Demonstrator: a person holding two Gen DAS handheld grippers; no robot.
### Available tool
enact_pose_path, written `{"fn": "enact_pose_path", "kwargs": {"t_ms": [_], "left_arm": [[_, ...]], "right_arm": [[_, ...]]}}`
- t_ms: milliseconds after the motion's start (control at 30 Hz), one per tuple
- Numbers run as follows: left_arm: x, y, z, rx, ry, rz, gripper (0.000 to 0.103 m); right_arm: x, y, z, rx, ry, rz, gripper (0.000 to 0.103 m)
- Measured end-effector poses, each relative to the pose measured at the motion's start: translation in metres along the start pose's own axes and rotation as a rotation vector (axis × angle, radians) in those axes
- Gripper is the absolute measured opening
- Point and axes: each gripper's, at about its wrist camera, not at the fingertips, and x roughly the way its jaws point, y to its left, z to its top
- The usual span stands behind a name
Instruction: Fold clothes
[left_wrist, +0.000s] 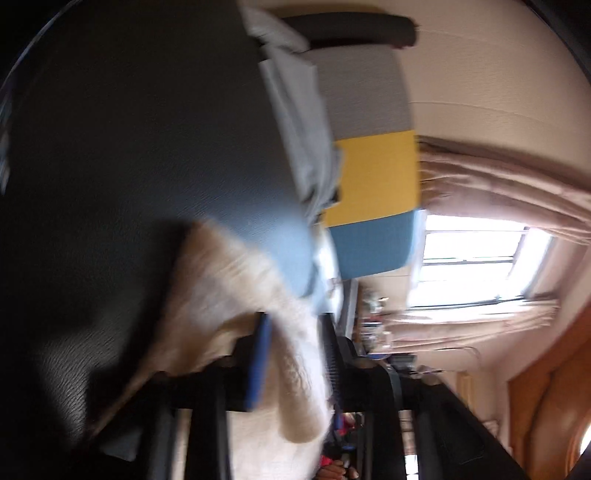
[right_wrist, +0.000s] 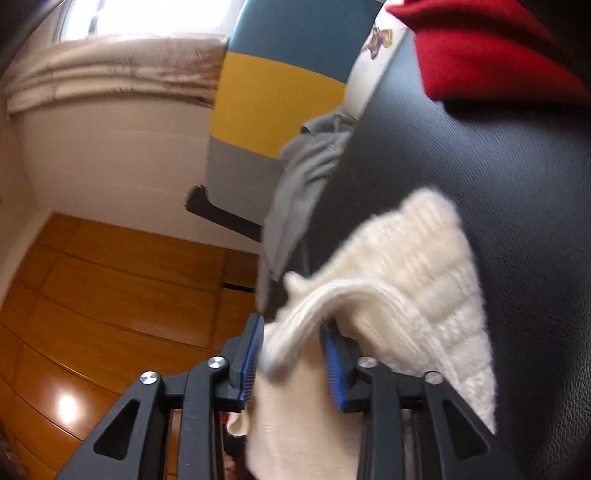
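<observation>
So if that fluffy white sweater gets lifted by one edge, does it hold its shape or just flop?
Probably flops: the white sweater already drapes and bunches between the right gripper pads. Its thick ribbed knit looks bulky, likely light for its size. The fuzzy surface should resist slipping.

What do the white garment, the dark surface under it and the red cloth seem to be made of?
White garment: probably wool or acrylic knit; ribbed rows and a fuzzy edge show.
Dark surface: likely leather or imitation leather; fine pebbled grain with a dull sheen.
Red cloth: seems a soft, matte knit or fleece; blur leaves the weave unclear.
</observation>
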Motion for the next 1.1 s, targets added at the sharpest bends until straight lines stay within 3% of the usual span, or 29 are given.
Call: {"fn": "enact_pose_path", "kwargs": {"t_ms": [133,200,300,400,567,700,733,800,833,933,1100], "left_arm": [[-0.011,-0.018,0.008,0.045,-0.043,0.017,0.045],[-0.015,-0.022,0.006,0.083,-0.054,0.061,0.048],[-0.022,-0.023,-0.006,0.207,-0.072,0.241,0.053],[-0.026,-0.015,-0.025,0.321,-0.059,0.374,0.053],[-0.028,-0.010,-0.062,0.472,0.010,0.393,0.051],[-0.025,-0.002,-0.083,0.518,0.058,0.440,0.045],[-0.024,0.004,-0.087,0.515,0.077,0.447,0.042],[-0.026,0.012,-0.096,0.522,0.111,0.454,0.014],[-0.029,0.014,-0.101,0.532,0.122,0.453,0.007],[-0.041,0.018,-0.115,0.538,0.144,0.438,0.007],[-0.076,0.049,-0.121,0.419,0.128,0.388,0.007]], "right_arm": [[-0.010,0.010,0.008,-0.009,-0.051,-0.029,0.044],[-0.014,0.017,0.002,-0.051,-0.045,-0.081,0.044],[-0.021,0.030,-0.013,-0.153,-0.027,-0.183,0.044],[-0.024,0.051,-0.032,-0.322,-0.003,-0.295,0.044],[-0.006,0.069,-0.069,-0.579,0.072,-0.433,0.044],[0.013,0.064,-0.089,-0.661,0.115,-0.517,0.044],[0.014,0.059,-0.092,-0.671,0.113,-0.519,0.045],[0.012,0.050,-0.097,-0.683,0.092,-0.493,0.045],[0.010,0.045,-0.098,-0.676,0.085,-0.472,0.045],[0.005,0.037,-0.095,-0.606,0.122,-0.439,0.040],[-0.013,0.035,-0.119,-0.662,0.147,-0.435,0.037]]}}
